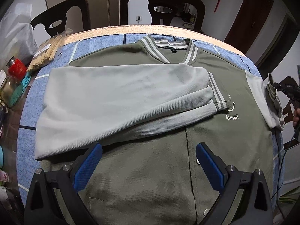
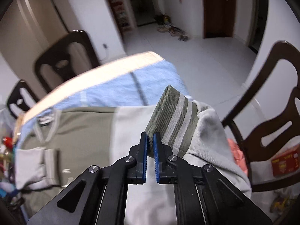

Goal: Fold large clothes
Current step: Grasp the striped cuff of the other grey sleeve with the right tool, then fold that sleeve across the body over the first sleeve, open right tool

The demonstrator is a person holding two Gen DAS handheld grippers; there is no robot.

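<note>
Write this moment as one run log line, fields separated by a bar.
left gripper: open above jacket | right gripper: shut on striped cuff | left sleeve: folded across chest

My blue-padded right gripper (image 2: 150,140) pinches an olive cuff (image 2: 172,116) with pale grey stripes; the olive jacket (image 1: 150,178) has light grey sleeves, on a blue tablecloth (image 1: 28,112).

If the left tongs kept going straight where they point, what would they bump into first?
Probably the olive jacket lying flat under the open left tongs, just below its folded grey sleeve; depth is hard to judge.
</note>
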